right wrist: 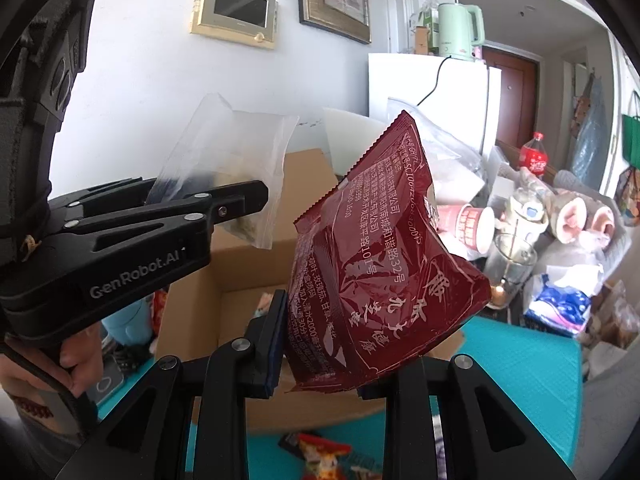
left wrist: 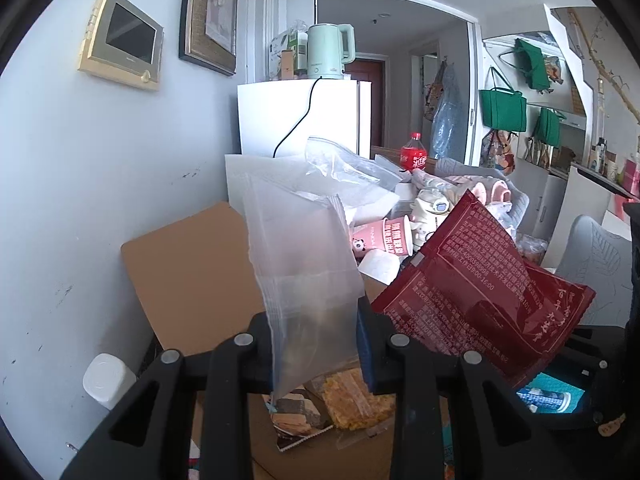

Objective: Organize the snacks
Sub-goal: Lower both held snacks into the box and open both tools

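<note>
My left gripper is shut on a clear zip bag and holds it upright above an open cardboard box. The bag also shows in the right wrist view, pinched in the left gripper. My right gripper is shut on a dark red snack packet with white Chinese print, held up over the box. The red packet sits to the right of the clear bag in the left wrist view. Inside the box lie a yellow snack pack and a brown one.
The box stands on a teal table against a white wall. Behind are a pink cup, a glass, a cola bottle, plush toys and a white fridge. More snack packs lie at the table's front.
</note>
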Available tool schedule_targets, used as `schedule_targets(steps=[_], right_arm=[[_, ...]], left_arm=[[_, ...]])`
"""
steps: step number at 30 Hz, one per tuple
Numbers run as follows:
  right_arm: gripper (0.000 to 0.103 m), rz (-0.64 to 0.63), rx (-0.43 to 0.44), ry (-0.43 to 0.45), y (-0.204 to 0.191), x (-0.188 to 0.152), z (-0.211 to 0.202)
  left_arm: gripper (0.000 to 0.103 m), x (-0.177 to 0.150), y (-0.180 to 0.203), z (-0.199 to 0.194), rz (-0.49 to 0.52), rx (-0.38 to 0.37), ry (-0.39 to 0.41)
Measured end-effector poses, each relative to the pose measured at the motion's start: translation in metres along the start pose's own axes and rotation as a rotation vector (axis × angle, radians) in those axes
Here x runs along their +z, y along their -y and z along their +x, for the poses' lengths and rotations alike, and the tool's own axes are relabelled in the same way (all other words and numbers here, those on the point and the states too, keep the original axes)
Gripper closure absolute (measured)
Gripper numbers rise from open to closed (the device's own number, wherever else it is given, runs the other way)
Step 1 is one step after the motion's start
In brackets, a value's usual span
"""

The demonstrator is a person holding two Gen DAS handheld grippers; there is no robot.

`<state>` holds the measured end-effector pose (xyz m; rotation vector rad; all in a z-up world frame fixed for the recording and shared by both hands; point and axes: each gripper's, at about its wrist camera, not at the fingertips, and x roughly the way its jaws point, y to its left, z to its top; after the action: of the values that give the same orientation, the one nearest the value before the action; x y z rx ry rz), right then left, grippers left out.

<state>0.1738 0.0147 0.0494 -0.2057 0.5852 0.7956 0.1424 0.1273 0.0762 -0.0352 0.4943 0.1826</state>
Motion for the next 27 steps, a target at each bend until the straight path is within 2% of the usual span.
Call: schedule_targets(steps=[4, 15, 24, 27], right_arm=[[0.077, 0.008, -0.013, -0.017, 0.006, 0.003, 0.023], [0.076, 0.031, 0.003, -0.118, 0.013, -0.006, 0.081], [0.075, 0.069, -0.007, -0.184, 0.023, -0.013, 0.104], [0.074, 0.075, -0.025, -0.192, 0.025, -0.013, 0.107]], left_arm=[[0.074, -0.001, -0.014, 0.027, -0.018, 0.009, -0.041], [0.074, -0.033, -0.022, 0.092, -0.037, 0.076, -0.250], [0.074, -0.040, -0.019, 0.106, -0.029, 0.102, -0.349], [0.069, -0.042, -0.021, 0.114, -0.044, 0.121, -0.398]])
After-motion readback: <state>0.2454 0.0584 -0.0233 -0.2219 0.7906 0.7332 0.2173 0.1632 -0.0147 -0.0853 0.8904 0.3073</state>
